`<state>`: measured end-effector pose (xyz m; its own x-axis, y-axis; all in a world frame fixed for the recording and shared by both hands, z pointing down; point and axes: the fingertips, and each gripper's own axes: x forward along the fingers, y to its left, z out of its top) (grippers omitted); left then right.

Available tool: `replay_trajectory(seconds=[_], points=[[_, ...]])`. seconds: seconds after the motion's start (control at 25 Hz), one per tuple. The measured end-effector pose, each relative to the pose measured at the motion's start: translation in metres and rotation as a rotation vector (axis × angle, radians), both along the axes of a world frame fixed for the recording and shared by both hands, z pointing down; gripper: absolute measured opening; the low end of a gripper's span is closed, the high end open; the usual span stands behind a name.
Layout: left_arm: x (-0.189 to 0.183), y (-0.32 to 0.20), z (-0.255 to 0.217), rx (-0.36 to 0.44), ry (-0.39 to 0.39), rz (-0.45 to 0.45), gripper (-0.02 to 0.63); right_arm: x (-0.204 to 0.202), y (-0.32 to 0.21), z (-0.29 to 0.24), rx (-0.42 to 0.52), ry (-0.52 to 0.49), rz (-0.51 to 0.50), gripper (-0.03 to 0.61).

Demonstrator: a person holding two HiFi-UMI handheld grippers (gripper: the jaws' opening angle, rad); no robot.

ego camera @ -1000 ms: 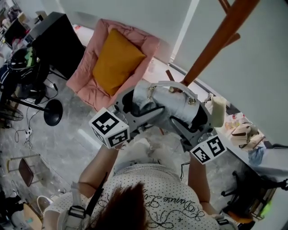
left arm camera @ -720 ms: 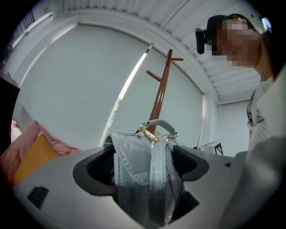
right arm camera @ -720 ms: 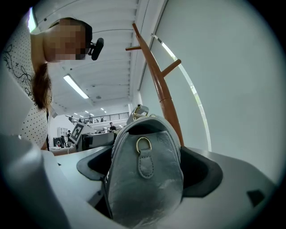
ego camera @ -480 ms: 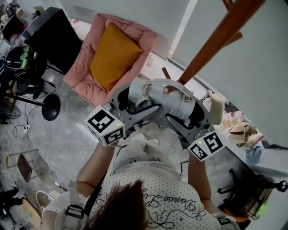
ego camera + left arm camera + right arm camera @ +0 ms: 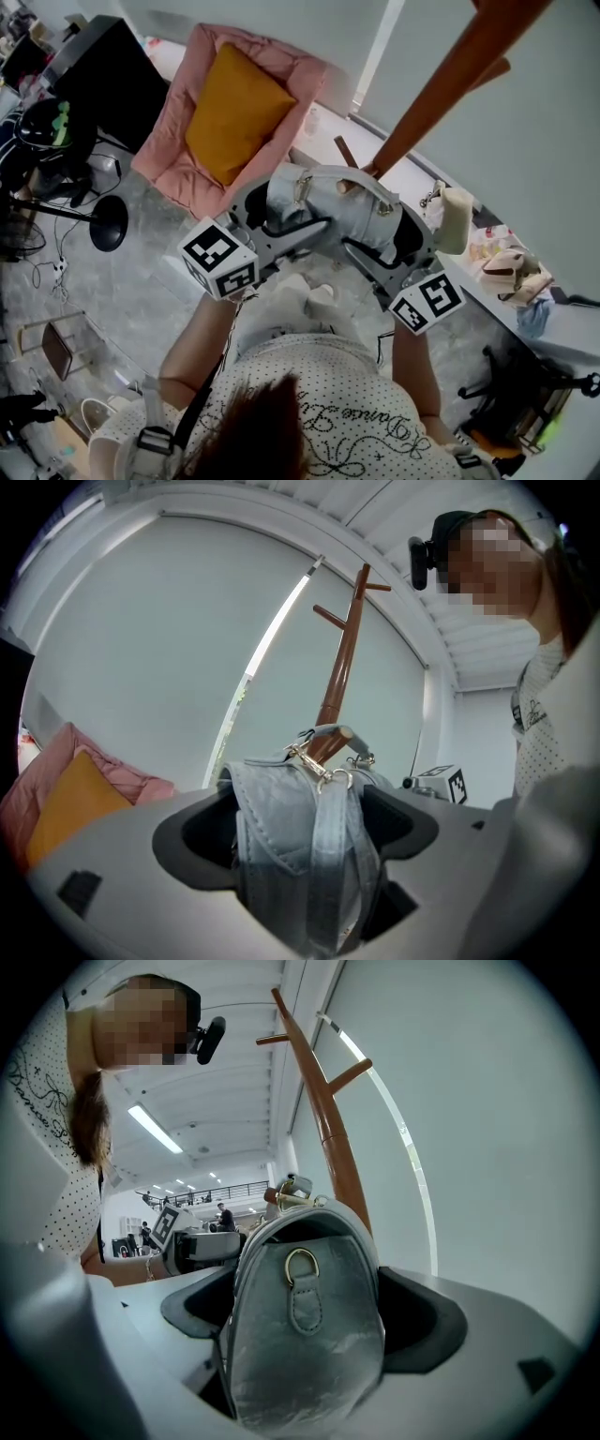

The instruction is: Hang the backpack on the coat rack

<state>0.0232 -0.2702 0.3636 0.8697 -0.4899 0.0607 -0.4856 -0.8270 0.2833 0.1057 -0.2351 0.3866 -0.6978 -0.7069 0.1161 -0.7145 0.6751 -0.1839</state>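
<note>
Grey stone-look floor (image 5: pixel 141 291) far below, white wall (image 5: pixel 525 141) on the right with the brown coat rack (image 5: pixel 441 94) slanting across it. Far left there's a pink chair (image 5: pixel 178 141) with an orange cushion (image 5: pixel 234 112) on it. The grey backpack (image 5: pixel 328 202) is up off the floor, right at the rack, with its top handle (image 5: pixel 373 186) looped over a short peg. Left gripper (image 5: pixel 305 836) has its jaws spread wide, clamped on one end of the bag. Right gripper (image 5: pixel 305 1335) is doing the same on the other end
</note>
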Motion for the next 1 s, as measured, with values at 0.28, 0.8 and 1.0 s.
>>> replay_trajectory(seconds=[0.28,0.8,1.0], points=[[0.006,-0.004,0.018,-0.031,-0.019,0.020,0.403,0.005,-0.003,0.019,-0.038,0.023,0.009,0.466],[0.021,-0.013,0.032,-0.033,-0.023,0.058,0.403,0.019,-0.009,0.034,-0.054,0.031,0.042,0.463],[0.026,-0.018,0.037,-0.050,-0.034,0.079,0.403,0.023,-0.011,0.040,-0.075,0.007,0.068,0.463]])
